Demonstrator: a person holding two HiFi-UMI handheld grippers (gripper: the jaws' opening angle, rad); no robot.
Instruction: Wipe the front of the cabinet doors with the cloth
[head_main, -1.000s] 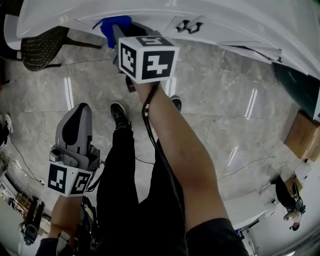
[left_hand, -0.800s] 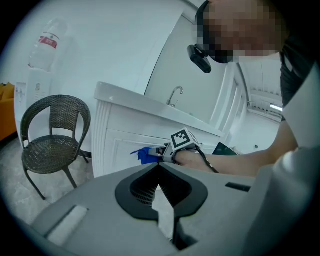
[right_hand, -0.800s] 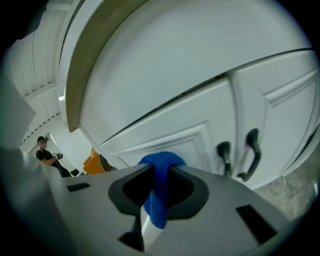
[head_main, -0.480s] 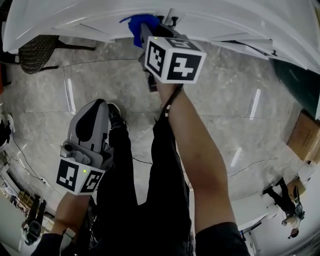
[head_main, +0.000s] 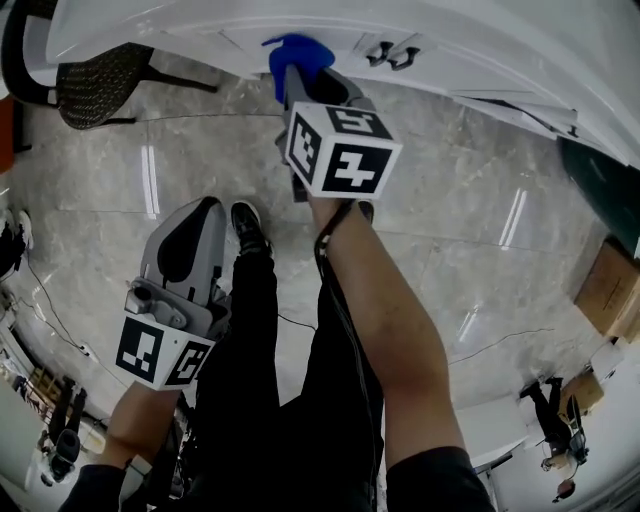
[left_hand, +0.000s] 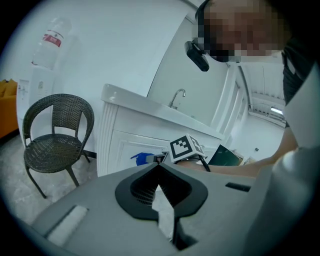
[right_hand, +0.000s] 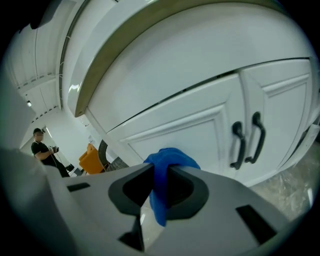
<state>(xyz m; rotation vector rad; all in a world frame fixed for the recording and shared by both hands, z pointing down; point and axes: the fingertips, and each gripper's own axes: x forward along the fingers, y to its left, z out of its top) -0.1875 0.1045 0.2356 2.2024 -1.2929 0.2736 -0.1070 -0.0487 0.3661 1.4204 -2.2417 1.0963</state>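
My right gripper is shut on a blue cloth and holds it against the white cabinet door, left of the pair of black handles. In the right gripper view the cloth bulges out between the jaws in front of the panelled door, with the handles to its right. My left gripper hangs low beside the person's leg, shut, with nothing in it. The left gripper view shows its jaws closed and the cloth far off at the door.
A dark wicker chair stands left of the cabinet on the glossy tiled floor. A cardboard box lies at the right. The person's legs and shoes are below me. A tap rises from the counter.
My right gripper slid the cloth rightward along the door toward the handles, then back a little to the left. The left gripper rose slightly.
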